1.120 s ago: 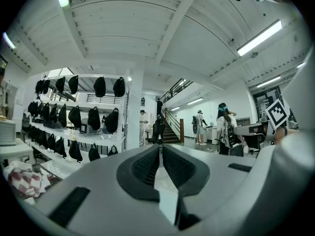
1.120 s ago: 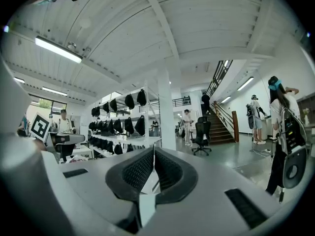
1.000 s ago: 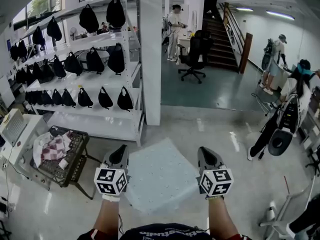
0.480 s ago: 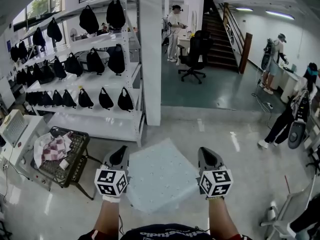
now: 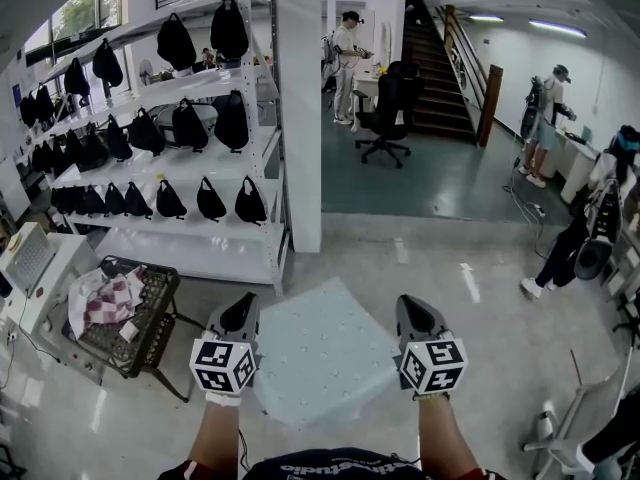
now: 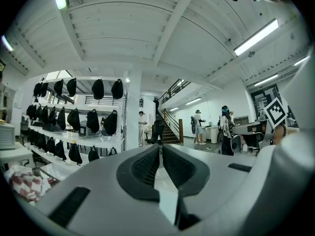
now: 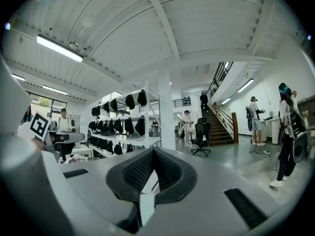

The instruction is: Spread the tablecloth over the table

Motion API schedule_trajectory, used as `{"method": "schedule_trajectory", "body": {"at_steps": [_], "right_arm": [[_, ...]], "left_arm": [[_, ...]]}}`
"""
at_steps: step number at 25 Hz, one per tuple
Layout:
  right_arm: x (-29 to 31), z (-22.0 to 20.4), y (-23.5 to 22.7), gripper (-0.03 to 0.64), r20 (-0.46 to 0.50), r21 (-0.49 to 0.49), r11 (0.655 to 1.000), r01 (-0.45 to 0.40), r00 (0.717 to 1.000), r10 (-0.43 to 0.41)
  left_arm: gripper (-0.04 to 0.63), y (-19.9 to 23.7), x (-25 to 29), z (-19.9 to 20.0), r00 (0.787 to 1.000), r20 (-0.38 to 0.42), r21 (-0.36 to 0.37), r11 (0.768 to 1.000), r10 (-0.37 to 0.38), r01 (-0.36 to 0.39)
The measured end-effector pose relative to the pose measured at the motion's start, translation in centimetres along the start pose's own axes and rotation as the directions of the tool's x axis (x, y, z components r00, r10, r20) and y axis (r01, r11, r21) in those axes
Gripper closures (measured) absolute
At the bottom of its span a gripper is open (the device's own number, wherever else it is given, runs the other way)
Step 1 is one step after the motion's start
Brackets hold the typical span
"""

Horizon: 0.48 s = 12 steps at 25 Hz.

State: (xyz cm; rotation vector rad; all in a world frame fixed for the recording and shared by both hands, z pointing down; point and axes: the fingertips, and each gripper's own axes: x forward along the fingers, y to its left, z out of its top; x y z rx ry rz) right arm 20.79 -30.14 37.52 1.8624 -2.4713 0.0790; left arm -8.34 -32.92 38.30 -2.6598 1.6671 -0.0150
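- Both my tongs are pinched shut on the tablecloth (image 5: 325, 353). The left gripper (image 5: 238, 313) has its left corner and the right gripper (image 5: 416, 313) its right, and a thin pale fold shows between each pair of jaws.
- The cloth spans flat between them; I can't make out a table beneath it.
- I judge it light, soft and floppy, best held by the corners and pulled taut.
- There is open floor (image 5: 450, 298) ahead and to the right. A wire cart (image 5: 120, 318) sits off my left tong, with shelving (image 5: 200, 238) beyond.
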Motion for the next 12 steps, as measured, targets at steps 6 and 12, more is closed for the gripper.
{"method": "schedule_trajectory", "body": {"at_steps": [6,12], "right_arm": [[0.03,0.02,0.03,0.591,0.0,-0.001,1.0,-0.006,1.0,0.006],[0.24,-0.06,0.37,0.591,-0.003,-0.008,1.0,-0.014,1.0,0.014]], "left_arm": [[0.559,-0.07,0.11,0.0,1.0,-0.003,0.0,1.0,-0.002,0.002],[0.558,0.05,0.14,-0.1,1.0,0.0,0.0,1.0,-0.003,0.003]]}}
